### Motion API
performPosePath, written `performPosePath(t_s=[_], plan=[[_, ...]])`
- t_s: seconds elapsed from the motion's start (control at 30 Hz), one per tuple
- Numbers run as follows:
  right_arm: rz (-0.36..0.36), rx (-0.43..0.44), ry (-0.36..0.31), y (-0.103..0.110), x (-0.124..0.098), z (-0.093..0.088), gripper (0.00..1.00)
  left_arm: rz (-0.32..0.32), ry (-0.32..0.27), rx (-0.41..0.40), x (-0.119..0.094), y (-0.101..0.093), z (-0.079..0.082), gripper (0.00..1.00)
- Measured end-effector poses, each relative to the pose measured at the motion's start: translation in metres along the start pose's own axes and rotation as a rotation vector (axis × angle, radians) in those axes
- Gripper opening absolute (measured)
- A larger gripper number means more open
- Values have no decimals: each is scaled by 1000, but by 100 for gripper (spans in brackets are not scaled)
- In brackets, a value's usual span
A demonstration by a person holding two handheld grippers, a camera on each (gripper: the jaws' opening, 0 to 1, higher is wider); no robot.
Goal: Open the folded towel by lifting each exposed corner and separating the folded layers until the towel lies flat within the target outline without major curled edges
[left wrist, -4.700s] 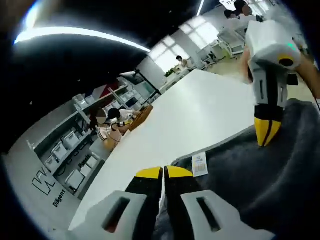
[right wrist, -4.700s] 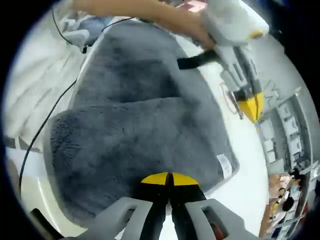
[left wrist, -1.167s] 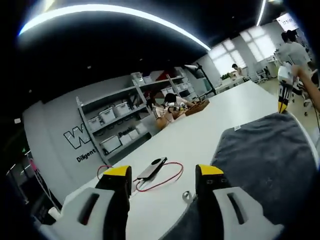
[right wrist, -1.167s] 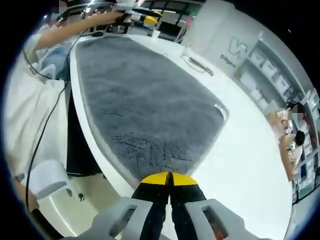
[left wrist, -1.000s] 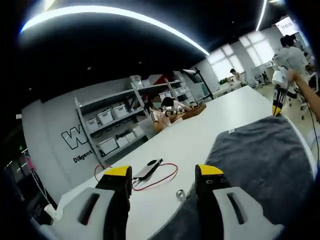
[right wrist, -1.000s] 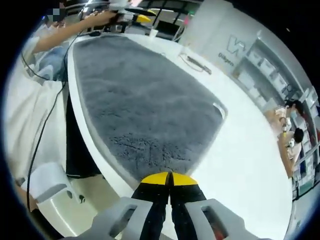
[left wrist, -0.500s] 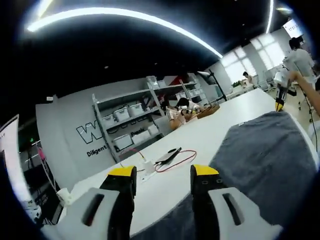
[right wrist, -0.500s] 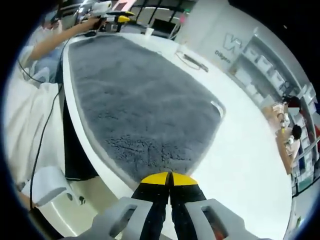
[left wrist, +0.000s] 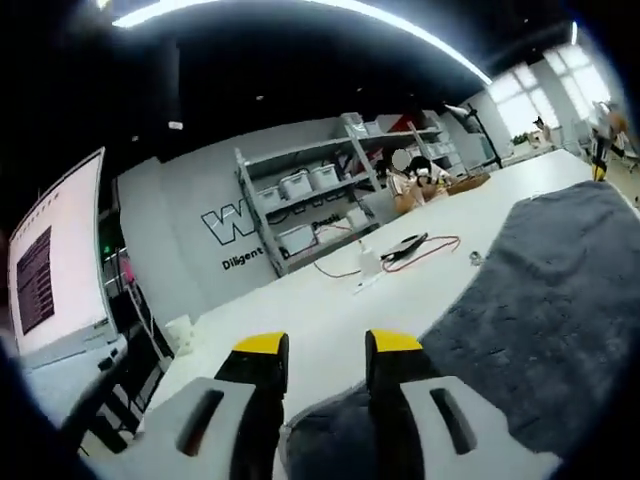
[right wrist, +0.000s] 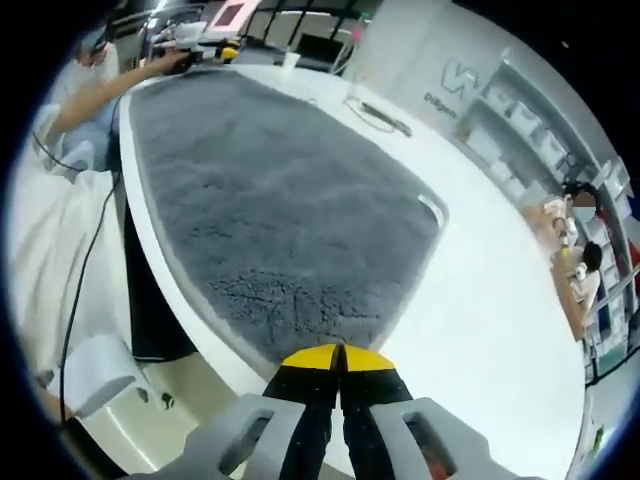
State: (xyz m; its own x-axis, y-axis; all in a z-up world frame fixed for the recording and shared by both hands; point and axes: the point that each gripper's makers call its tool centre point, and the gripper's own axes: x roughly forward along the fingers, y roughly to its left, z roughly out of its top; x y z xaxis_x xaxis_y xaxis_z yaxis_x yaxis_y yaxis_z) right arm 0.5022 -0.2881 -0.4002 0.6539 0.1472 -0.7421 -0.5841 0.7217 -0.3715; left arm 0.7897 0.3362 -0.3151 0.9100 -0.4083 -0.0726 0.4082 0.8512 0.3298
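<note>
Table [right wrist: 480, 300], white and broad, carries one grey towel [right wrist: 270, 200] spread open across it, pile fluffy, one layer, edges mostly flat. In the right gripper view the right hand-held gripper [right wrist: 338, 357] has its yellow-tipped jaws clenched together at the towel's near corner by the table edge; whether cloth is pinched between them cannot be told. The towel stretches away from it toward the left hand-held gripper [right wrist: 228, 50] at the far end. In the left gripper view the left hand-held gripper [left wrist: 322, 345] stands released, jaws apart, a bunched towel [left wrist: 540, 290] end beneath them. Beyond lie a red cable [left wrist: 425, 248], then shelving [left wrist: 320, 205] with bins against a grey wall, and one monitor [left wrist: 55, 270] to its left.
</note>
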Motion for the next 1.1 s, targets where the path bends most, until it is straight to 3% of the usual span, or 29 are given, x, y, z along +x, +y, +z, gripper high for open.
performPosePath(t_s=[0.1,0.2,0.33,0.43,0.47,0.5,0.63,0.7,0.77,0.83,0.9,0.93,1.0,1.07,1.1], plan=[[-4,4,16,-1,1,0,0,27,23,-13,2,14,-12,24],[-12,-20,28,-2,1,-1,0,33,52,-25,5,20,-23,4],[-54,-62,40,-10,-2,0,0,-5,72,5,6,17,-34,1],[-123,-24,59,-25,-10,-2,0,1,84,53,5,13,-32,1],[-143,-56,42,-28,-13,4,0,-10,89,48,5,7,-31,1],[-164,-89,24,-30,-15,11,0,-46,126,31,7,-2,-39,1],[-179,-142,-59,-30,-14,40,0,-59,140,67,9,-10,-47,1],[-184,-216,-103,-23,-5,70,0,-78,167,50,9,-18,-57,1],[-175,-269,-111,-16,4,85,0,-64,177,94,7,-16,-58,1],[-152,-316,-148,-5,14,103,0,-59,181,81,6,-16,-59,1],[-103,-377,-236,19,34,142,0,-52,175,106,2,-17,-59,1],[-99,-377,-315,27,41,171,0,-41,180,107,0,-17,-59,1],[-96,-330,-383,29,44,194,0,-40,180,112,-1,-16,-59,1],[-86,-323,-531,33,48,233,0,-38,175,136,-3,-18,-58,1],[-70,-303,-563,36,51,243,0,-36,176,133,-4,-18,-58,1]])
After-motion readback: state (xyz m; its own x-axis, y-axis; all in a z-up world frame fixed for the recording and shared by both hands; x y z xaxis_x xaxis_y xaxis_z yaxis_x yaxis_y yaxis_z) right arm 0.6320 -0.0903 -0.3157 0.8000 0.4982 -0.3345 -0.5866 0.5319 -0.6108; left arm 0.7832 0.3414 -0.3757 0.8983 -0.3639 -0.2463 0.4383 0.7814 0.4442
